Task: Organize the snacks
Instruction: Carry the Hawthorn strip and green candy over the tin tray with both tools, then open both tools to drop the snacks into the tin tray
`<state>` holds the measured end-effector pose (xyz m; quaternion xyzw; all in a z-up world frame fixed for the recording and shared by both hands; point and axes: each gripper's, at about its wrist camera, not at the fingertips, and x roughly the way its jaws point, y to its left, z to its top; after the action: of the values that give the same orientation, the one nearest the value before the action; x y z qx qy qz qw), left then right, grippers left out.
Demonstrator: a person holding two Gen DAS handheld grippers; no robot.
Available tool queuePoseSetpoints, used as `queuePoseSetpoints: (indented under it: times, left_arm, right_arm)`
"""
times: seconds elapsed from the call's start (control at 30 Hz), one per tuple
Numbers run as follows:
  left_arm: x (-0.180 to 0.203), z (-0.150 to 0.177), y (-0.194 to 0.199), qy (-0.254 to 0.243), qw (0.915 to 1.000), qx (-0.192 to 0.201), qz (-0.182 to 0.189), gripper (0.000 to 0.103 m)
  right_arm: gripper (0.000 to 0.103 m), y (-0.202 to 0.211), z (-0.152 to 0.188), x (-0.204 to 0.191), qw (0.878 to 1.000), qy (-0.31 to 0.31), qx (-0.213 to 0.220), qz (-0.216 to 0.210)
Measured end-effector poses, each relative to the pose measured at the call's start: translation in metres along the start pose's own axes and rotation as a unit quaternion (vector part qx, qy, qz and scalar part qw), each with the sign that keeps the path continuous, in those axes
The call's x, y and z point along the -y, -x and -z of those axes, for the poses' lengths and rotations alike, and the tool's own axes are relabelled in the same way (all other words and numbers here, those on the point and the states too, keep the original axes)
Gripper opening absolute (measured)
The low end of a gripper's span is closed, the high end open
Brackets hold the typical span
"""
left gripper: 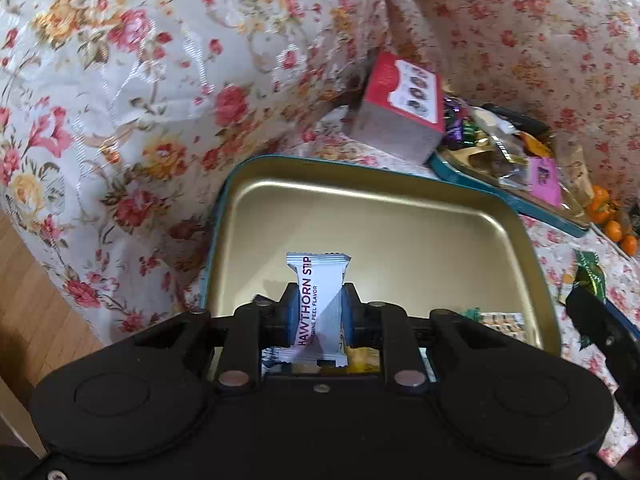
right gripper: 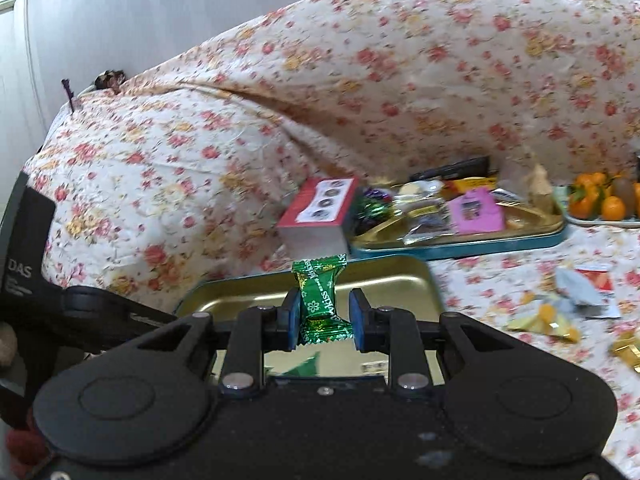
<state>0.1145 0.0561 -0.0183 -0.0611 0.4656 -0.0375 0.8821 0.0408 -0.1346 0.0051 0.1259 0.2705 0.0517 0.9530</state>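
Floral quilting (left gripper: 132, 92) covers the sofa-like surface where two gold-lined tins sit among scattered sweets. Over the nearer tin (left gripper: 400, 208), the left gripper (left gripper: 319, 312) has its jaws closed on a white hawthorn strip packet (left gripper: 320, 300), held upright above the tin's floor, while the right gripper (right gripper: 323, 314) carries a green foil candy (right gripper: 320, 300); its jaws stand close in, though only the left pad clearly presses the wrapper, so that hold looks loose. The farther tin (right gripper: 460, 246) is already heaped with snacks, a red box (right gripper: 316, 208) leaning at its end and oranges (right gripper: 596, 200) beyond. Risks from here: the slick green wrapper could slip out before it is over a tin, both grippers crowd one opening and could knock together, and a release near the rim could send either sweet onto the soft cloth.
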Motion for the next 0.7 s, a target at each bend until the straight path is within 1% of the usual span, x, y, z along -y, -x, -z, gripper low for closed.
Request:
queuePoseSetpoints:
  times: [0.17,0.27,0.43,0.7]
  left_arm:
    - [-0.003,0.0,-0.003,-0.001,1.0,0.0,0.0,0.028]
    - [-0.003,0.0,-0.003,-0.003,1.0,0.005,-0.006,0.028]
    - [-0.006,-0.002,0.0,-0.003,0.9999,0.012,0.001,0.028]
    - [-0.005,-0.004,0.001,-0.016,0.9993,0.027,-0.02,0.028]
  right_arm:
    - [0.027,-0.02,0.006,-0.022,1.0,0.017,-0.021,-0.007]
    - [0.027,-0.03,0.01,-0.027,0.999,0.021,-0.035,-0.005]
    - [0.027,-0.045,0.017,-0.033,0.998,0.033,-0.049,0.002]
    - [0.027,-0.065,0.02,-0.042,0.997,0.047,-0.06,0.0]
